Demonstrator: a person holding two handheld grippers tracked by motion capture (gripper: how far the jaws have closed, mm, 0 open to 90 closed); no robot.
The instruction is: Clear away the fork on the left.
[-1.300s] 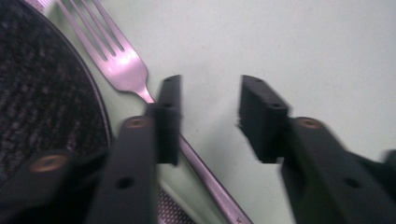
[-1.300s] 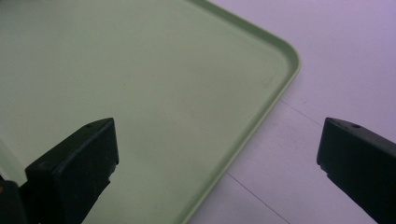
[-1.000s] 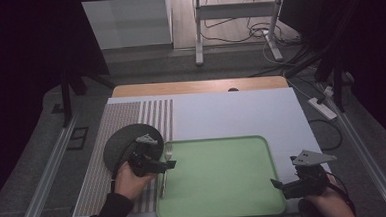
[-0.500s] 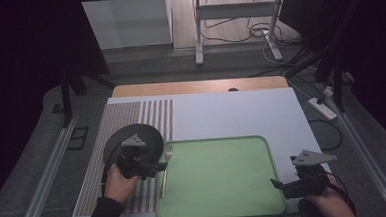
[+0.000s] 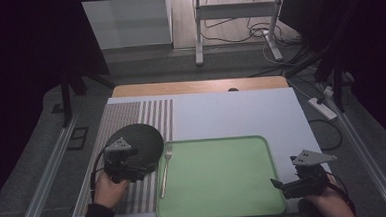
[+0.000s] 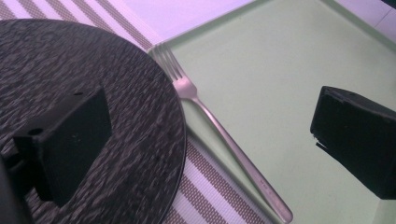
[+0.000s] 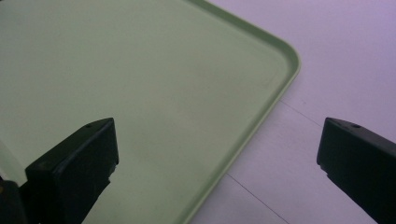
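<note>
Left claw (image 5: 143, 167) opened wide, withdrawn from fork (image 5: 164, 170)

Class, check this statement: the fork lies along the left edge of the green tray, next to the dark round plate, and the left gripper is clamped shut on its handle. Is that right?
Not quite. The left gripper is open, its jaws wide apart and clear of the fork; its jaws have just been opening. The left gripper view shows it. The fork does lie along the left edge of the green tray, next to the dark round plate.
</note>
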